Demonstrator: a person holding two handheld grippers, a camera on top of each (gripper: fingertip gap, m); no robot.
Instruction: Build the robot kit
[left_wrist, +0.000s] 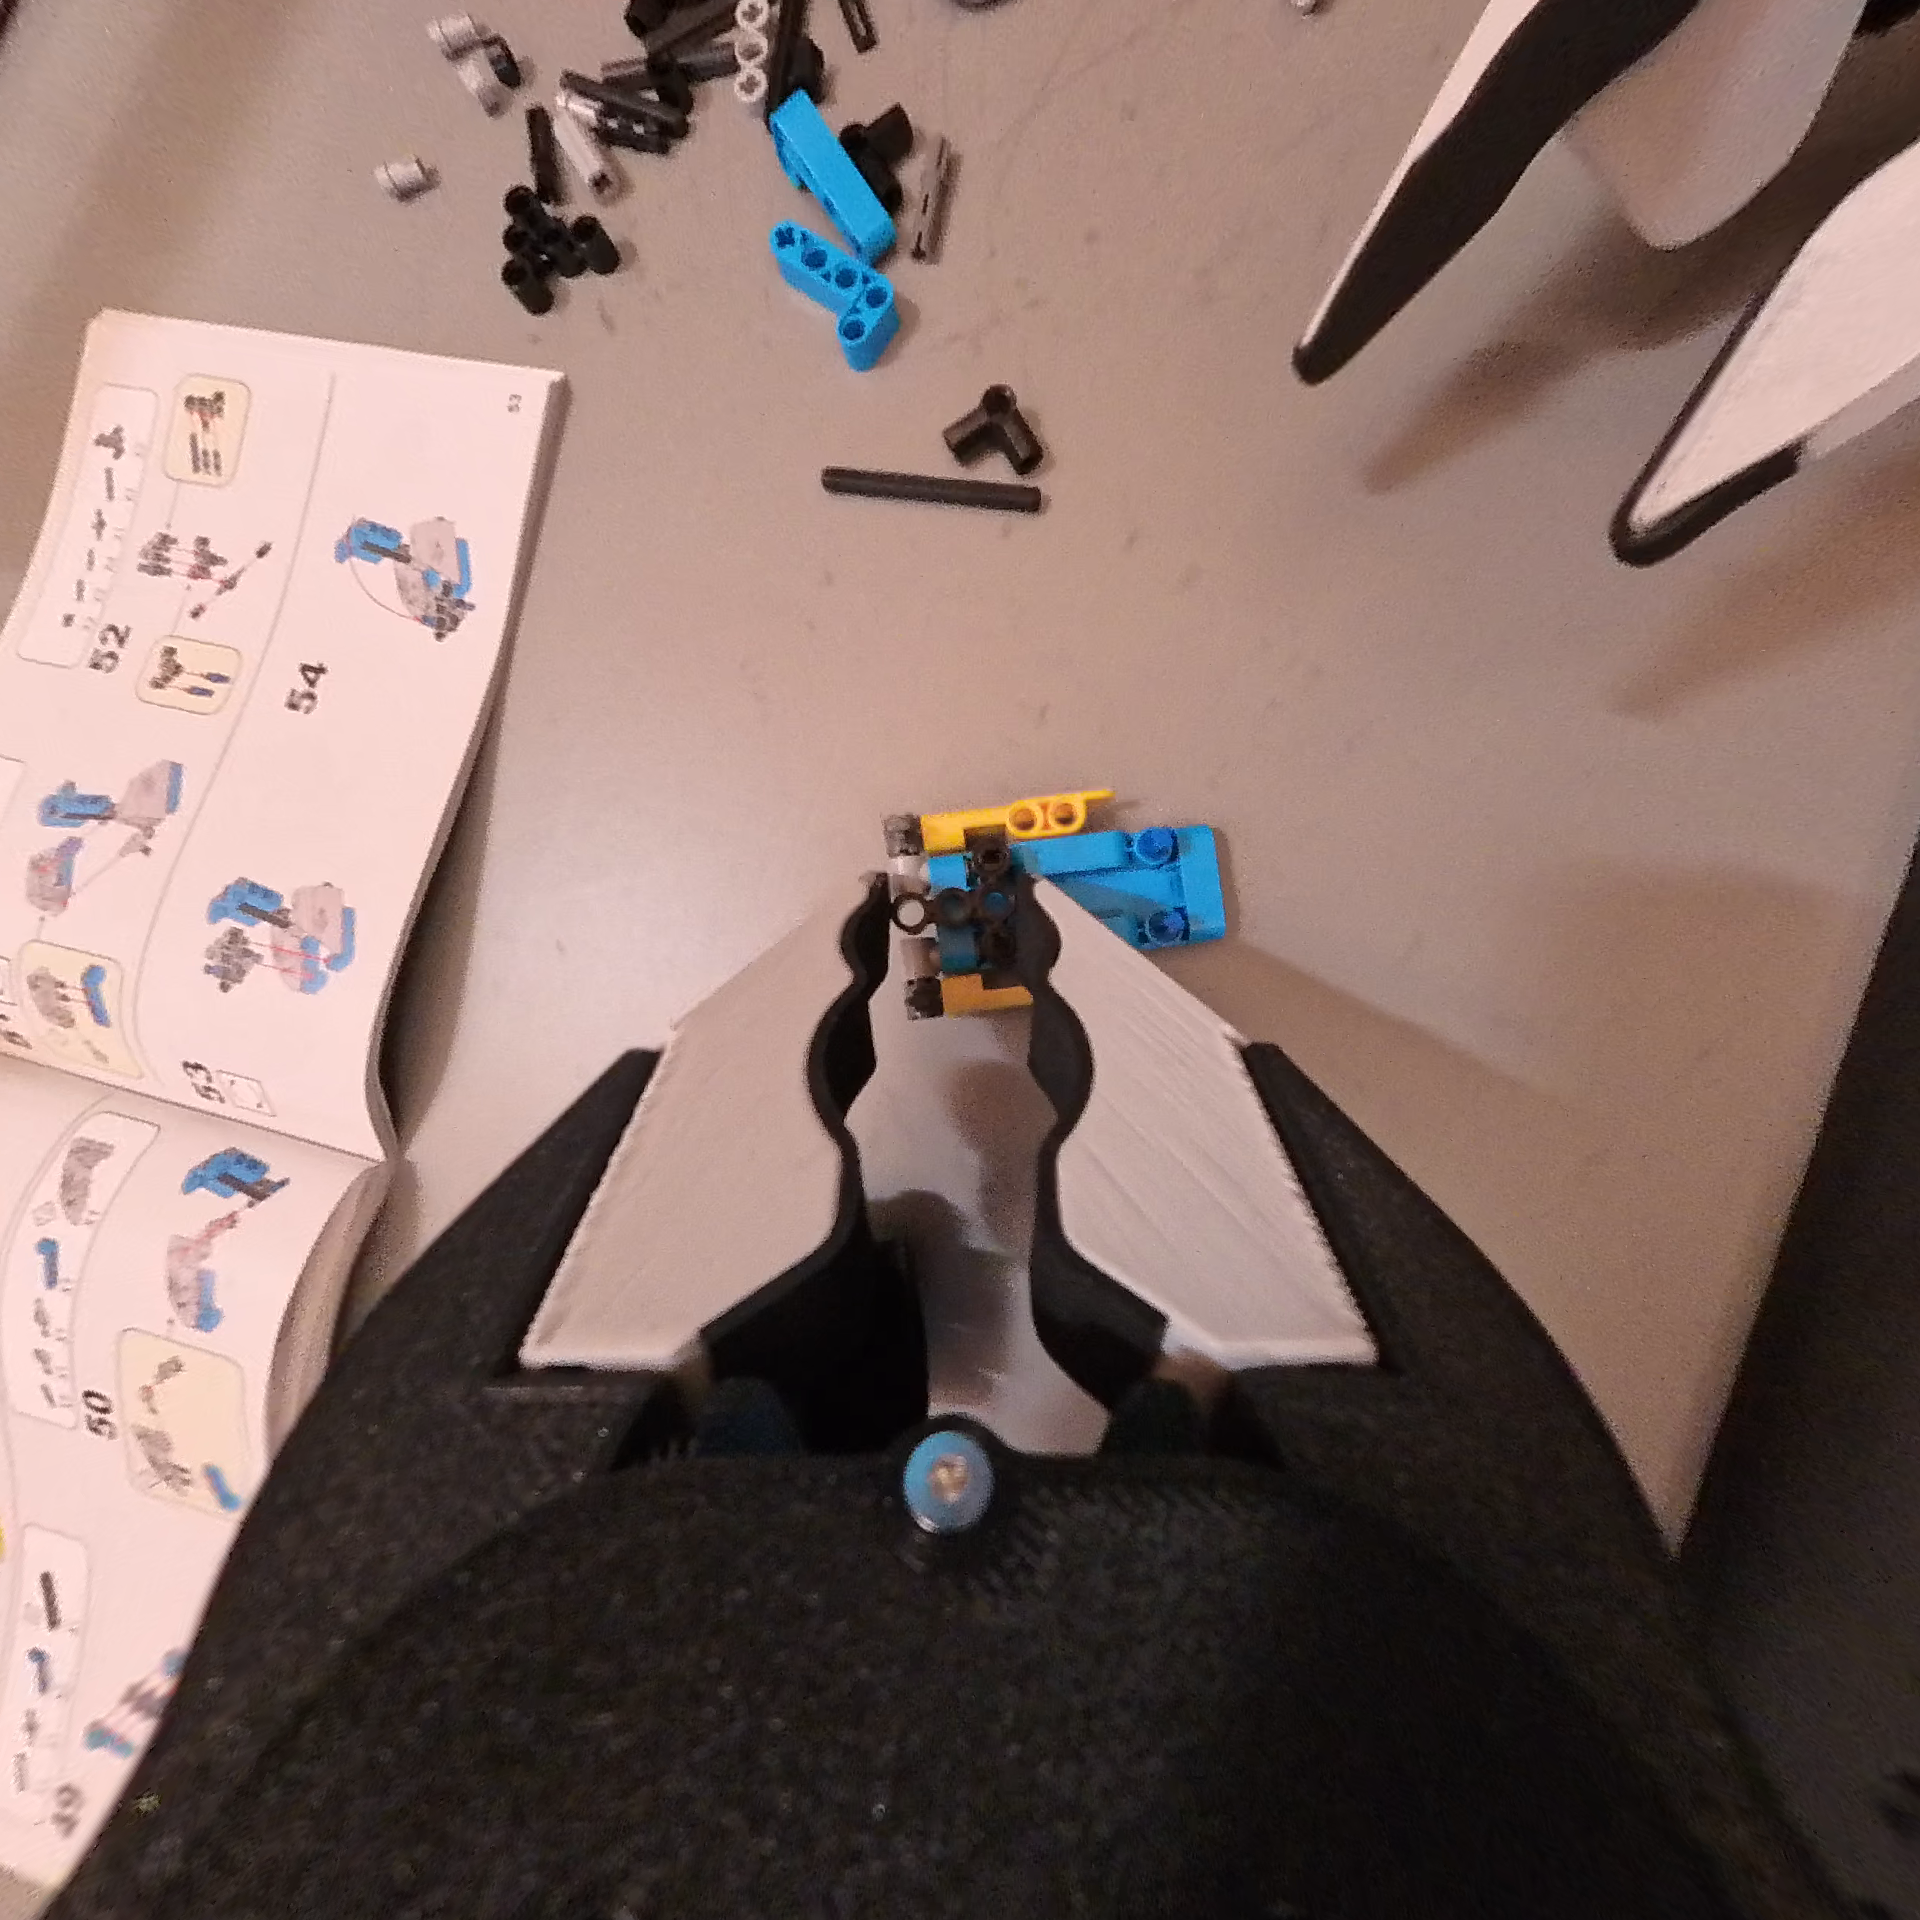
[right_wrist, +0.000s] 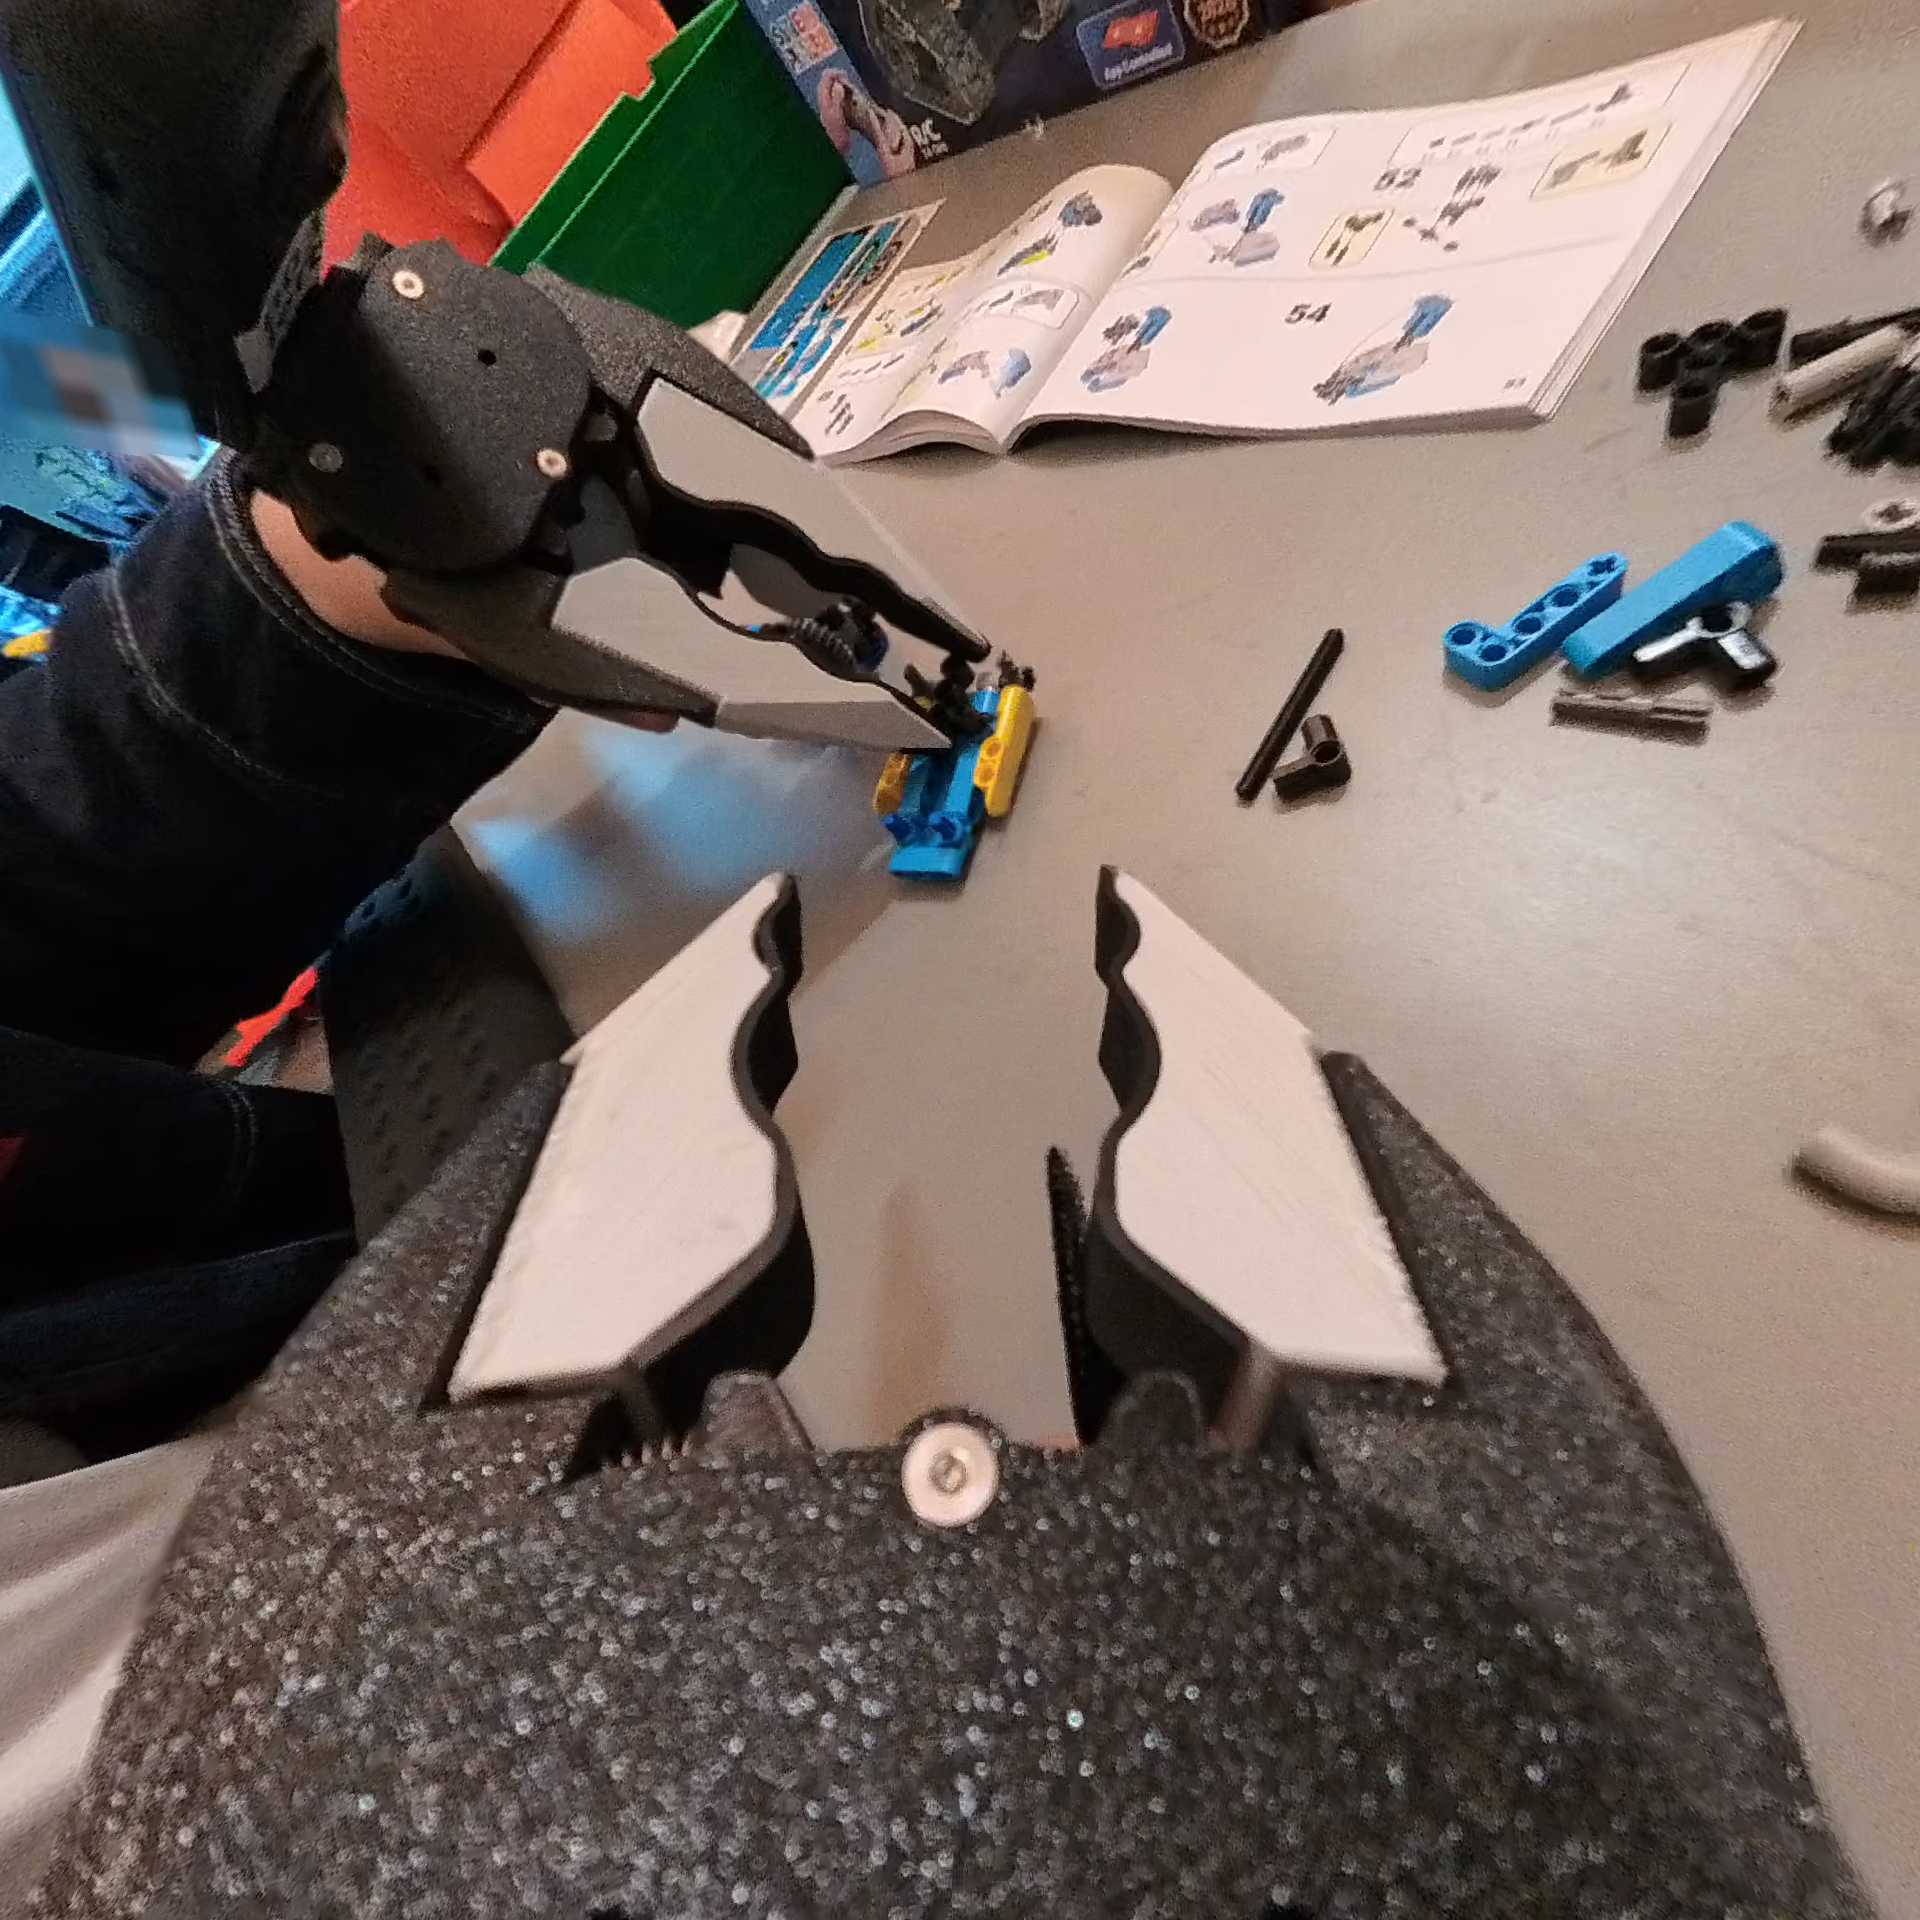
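Left gripper (left_wrist: 961, 899) clamped on the black middle of a small blue-and-yellow brick model (left_wrist: 1049, 894), flat on the grey table (left_wrist: 1351, 727). In the left wrist view, model's long axis across the frame, blue wedge end pointing right, away from the booklet (left_wrist: 260, 675). Right gripper (right_wrist: 945, 914) spread wide, empty, hovering near the model. Black rod (left_wrist: 930, 488) and loose pieces (left_wrist: 831, 218) beyond, well apart.
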